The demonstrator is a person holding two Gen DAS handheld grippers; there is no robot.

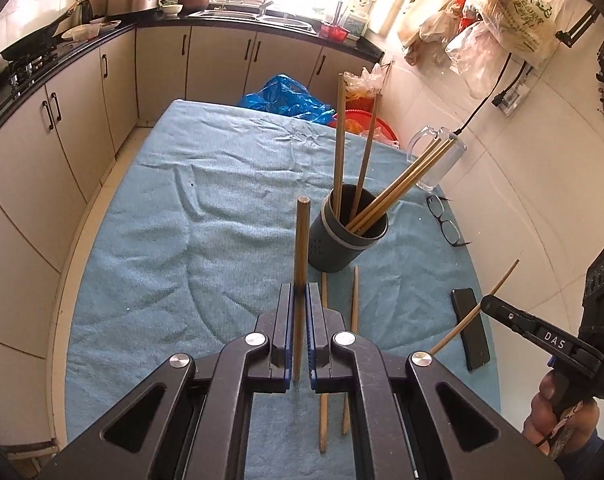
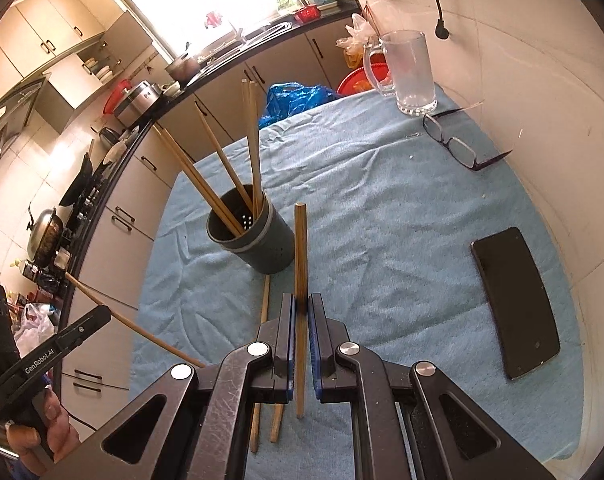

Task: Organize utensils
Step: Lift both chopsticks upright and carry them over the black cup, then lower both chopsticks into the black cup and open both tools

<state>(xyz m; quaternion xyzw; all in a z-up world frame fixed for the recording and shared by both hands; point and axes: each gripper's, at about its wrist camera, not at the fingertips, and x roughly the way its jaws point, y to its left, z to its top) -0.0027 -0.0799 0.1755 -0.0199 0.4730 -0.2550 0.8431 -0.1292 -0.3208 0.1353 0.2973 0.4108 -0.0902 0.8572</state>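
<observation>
A dark grey holder (image 1: 344,236) (image 2: 253,236) stands on the blue cloth with several wooden chopsticks (image 1: 398,184) (image 2: 221,168) leaning in it. My left gripper (image 1: 300,292) is shut on a chopstick (image 1: 302,240), held above the cloth just left of the holder. My right gripper (image 2: 300,302) is shut on another chopstick (image 2: 300,248), right of the holder; it also shows in the left wrist view (image 1: 486,305). My left gripper shows in the right wrist view (image 2: 101,312). Two loose chopsticks (image 1: 354,304) (image 2: 265,300) lie on the cloth in front of the holder.
A black phone (image 1: 472,328) (image 2: 516,300), glasses (image 1: 446,220) (image 2: 454,140) and a glass mug (image 1: 438,160) (image 2: 410,72) sit along the cloth's right side by the white wall. Kitchen cabinets (image 1: 61,120) run to the left. A blue bag (image 1: 285,98) lies behind the table.
</observation>
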